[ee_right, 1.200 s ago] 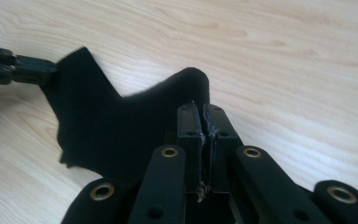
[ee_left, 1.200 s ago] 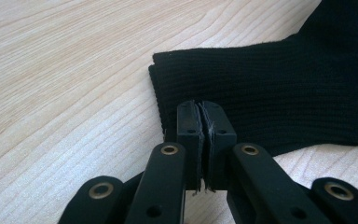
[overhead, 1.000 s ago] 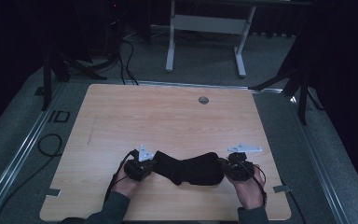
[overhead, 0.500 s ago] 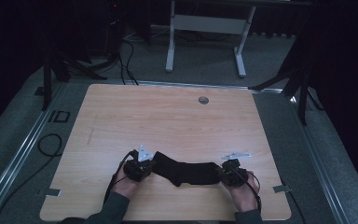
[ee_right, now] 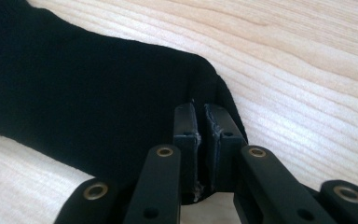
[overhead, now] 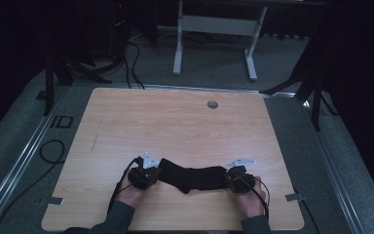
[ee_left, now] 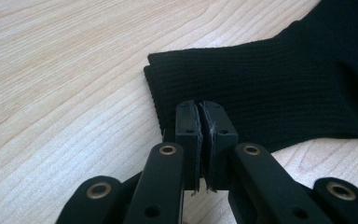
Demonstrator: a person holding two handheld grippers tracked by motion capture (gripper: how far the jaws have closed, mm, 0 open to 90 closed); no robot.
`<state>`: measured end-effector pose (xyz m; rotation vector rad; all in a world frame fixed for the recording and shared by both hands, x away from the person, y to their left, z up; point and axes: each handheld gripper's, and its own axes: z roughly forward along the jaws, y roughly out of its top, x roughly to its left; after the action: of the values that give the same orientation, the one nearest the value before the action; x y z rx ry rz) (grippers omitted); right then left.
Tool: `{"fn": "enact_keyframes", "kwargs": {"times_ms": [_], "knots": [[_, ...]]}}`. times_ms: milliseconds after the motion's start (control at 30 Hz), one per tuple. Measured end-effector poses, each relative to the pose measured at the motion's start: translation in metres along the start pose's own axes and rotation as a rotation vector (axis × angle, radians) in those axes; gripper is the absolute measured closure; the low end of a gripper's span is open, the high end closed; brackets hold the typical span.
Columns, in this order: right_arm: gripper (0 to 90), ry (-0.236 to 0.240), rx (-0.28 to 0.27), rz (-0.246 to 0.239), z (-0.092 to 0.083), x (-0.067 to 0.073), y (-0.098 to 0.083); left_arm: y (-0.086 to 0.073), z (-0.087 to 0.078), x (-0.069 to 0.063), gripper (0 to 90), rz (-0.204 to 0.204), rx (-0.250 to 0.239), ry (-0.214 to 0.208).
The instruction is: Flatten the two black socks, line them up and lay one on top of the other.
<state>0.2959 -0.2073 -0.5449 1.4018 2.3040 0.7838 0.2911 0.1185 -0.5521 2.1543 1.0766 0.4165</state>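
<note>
While my left gripper pinches the black sock's ribbed cuff, my right gripper nips its far-right end, jaws nearly shut.

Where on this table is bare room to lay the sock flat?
The wood between the sock and the round hole at the far edge lies bare, as do both side strips. Crowded: the near edge, with the left gripper and right gripper.

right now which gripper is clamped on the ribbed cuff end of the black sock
The left gripper: it pinches the black knitted sock at its ribbed, straight-edged cuff. The right gripper holds the smooth, rounded toe end instead.
</note>
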Motion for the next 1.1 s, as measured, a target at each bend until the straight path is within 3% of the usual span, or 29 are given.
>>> {"fn": "enact_keyframes", "kwargs": {"times_ms": [300, 433, 600, 700, 833, 933, 1100], "knots": [[81.5, -0.001, -0.032, 0.006, 0.011, -0.007, 0.01, 0.0, -0.001, 0.001, 85.4, -0.011, -0.001, 0.004], [70.6, 0.006, -0.049, 0.018, 0.013, -0.008, 0.013, 0.0, -0.001, -0.001, 84.9, -0.016, -0.009, 0.017], [56.3, 0.051, -0.099, 0.018, 0.005, -0.007, 0.016, 0.001, -0.003, -0.002, 79.6, -0.02, -0.026, 0.01], [54.2, 0.066, -0.122, 0.01, 0.001, -0.007, 0.017, 0.002, -0.005, -0.001, 71.4, -0.026, -0.04, -0.001], [51.1, 0.102, -0.183, 0.026, -0.011, -0.011, 0.019, 0.004, -0.011, 0.001, 64.0, -0.041, -0.096, -0.024], [49.6, 0.094, -0.202, 0.027, -0.015, -0.014, 0.02, 0.004, -0.015, 0.006, 61.5, -0.057, -0.127, -0.015], [49.1, 0.071, -0.232, 0.073, -0.023, -0.031, 0.018, 0.003, -0.021, 0.017, 59.2, -0.095, -0.15, 0.001]]}}
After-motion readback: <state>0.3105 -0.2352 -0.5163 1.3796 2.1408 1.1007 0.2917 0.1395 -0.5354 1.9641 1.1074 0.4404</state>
